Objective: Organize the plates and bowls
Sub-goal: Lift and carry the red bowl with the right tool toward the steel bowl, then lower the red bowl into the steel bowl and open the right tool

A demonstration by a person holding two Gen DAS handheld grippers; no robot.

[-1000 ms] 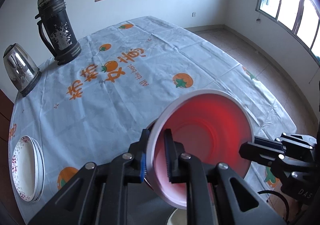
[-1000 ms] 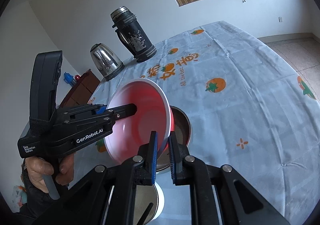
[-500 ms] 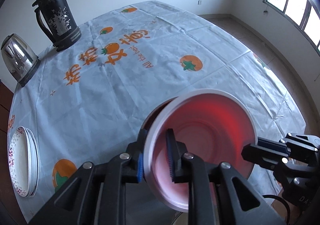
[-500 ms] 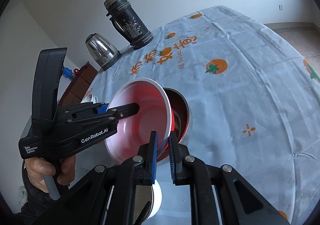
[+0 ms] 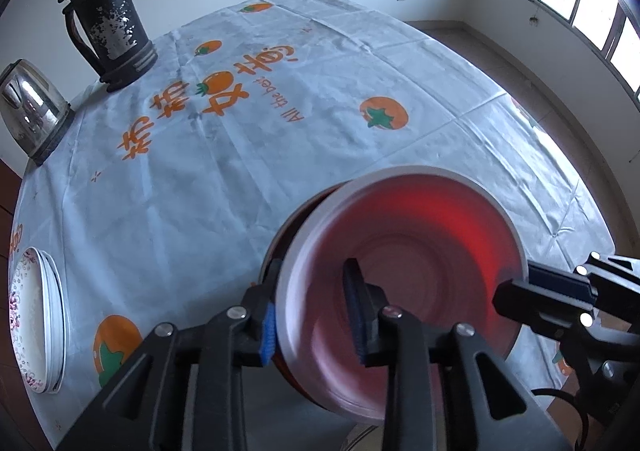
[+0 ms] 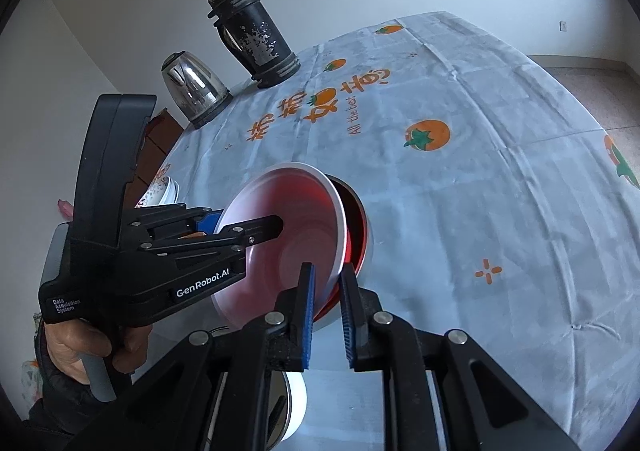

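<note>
A pink plastic bowl with a white rim (image 5: 404,275) tilts on edge, its open mouth facing the cameras, leaning into a dark red bowl (image 6: 357,229) on the white orange-printed tablecloth (image 5: 280,139). The left gripper (image 5: 310,311) straddles its rim, jaws just opening, pads loose (earlier they pinched it and the bowl hung higher); the right gripper (image 6: 326,301) stands narrowly parted around the opposite rim, grip uncertain. Beyond: one plate stack (image 5: 38,321), one steel kettle (image 5: 30,111), one black flask (image 5: 106,17).
</note>
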